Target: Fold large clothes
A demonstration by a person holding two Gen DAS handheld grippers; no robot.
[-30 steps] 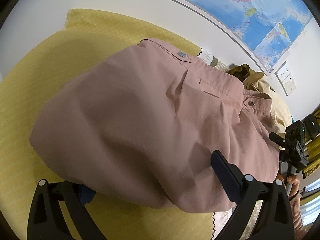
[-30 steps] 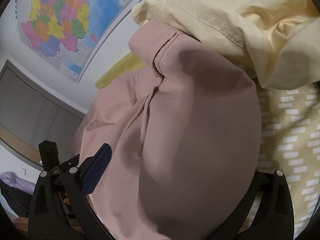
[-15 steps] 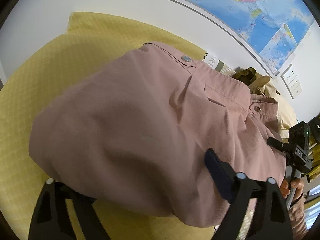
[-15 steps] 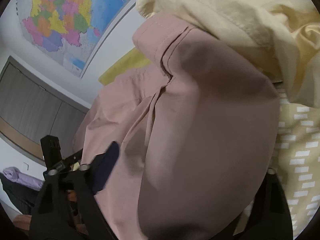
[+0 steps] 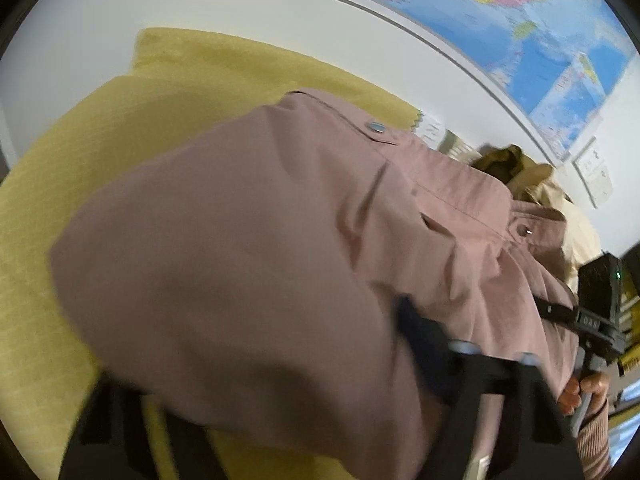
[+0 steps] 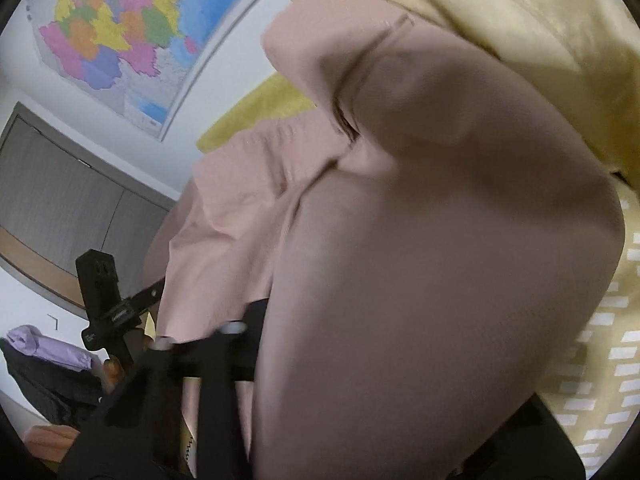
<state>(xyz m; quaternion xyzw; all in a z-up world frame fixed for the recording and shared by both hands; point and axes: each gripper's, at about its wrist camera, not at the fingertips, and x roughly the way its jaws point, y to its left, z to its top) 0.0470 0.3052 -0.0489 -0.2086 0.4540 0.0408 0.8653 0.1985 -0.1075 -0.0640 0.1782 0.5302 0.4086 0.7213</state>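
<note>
Your pink pants (image 5: 248, 264) lie bunched on the yellow cover (image 5: 80, 168), waistband with its snaps toward 1 o'clock in the left view. A cream garment (image 6: 500, 32) sits on top of them at 1 o'clock in the right view.

What could go wrong: both sets of fingers are closing on a fat, puffy lump of cloth. You may pinch only the top layer. Then, when you lift, the lower layer stays behind and the fold comes out crooked. You may also grab too much, and the lump slips out. The cream garment touches the pants near the waistband. If you pull the pants, it can drag along and mess up the pile. Your two grippers are close to each other too; in the left view the right gripper's body shows at 3 o'clock, so they could bump.

Your left gripper (image 5: 280, 380) points down at the near edge of the pants, at 6 o'clock. Its fingers are closing with pink cloth bulging between them. One dark finger (image 5: 424, 344) presses into the cloth at 5 o'clock; the other is hidden under the fabric at 7 o'clock. I cannot tell if the grip is firm yet.

Your right gripper (image 6: 380, 380) tilts down less steeply. Its fingers are closing too, with a thick pink fold between them. One finger (image 6: 252, 332) shows at 7 o'clock against the cloth; the other is mostly hidden at 5 o'clock. In the left view, your right hand (image 5: 580, 394) holds its handle at 4 o'clock.
</note>
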